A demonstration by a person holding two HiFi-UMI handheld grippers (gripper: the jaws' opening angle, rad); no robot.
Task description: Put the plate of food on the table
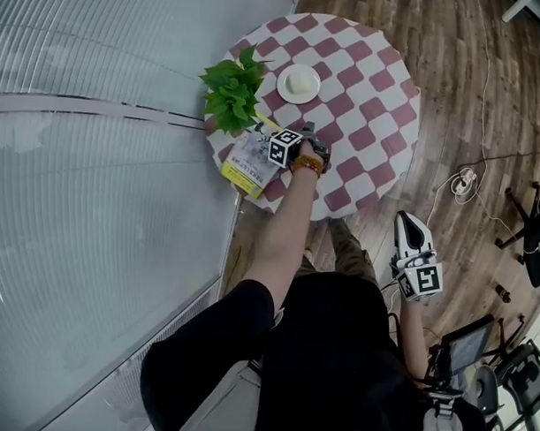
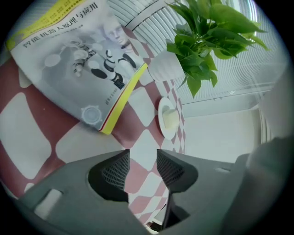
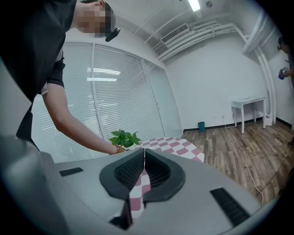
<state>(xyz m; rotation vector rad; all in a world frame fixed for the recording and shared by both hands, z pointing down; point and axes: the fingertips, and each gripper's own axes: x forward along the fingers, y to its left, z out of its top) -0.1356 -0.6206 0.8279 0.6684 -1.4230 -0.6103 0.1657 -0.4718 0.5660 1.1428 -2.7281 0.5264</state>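
Checkered table point(image 1: 372, 101) holds plate point(image 1: 298, 84), book point(image 1: 248, 160) beside potted plant point(image 1: 235, 92).

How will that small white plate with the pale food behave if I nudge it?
The small white round plate looks smooth and shallow, so it probably slides easily on the red-and-white checked tabletop. The pale food lump sits loose, so it may shift.

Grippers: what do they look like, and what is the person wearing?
Both the left gripper and right gripper have grey shells, black ribbed pads and a white cube with black square markers. The person wears a black short-sleeved shirt and orange bracelet.
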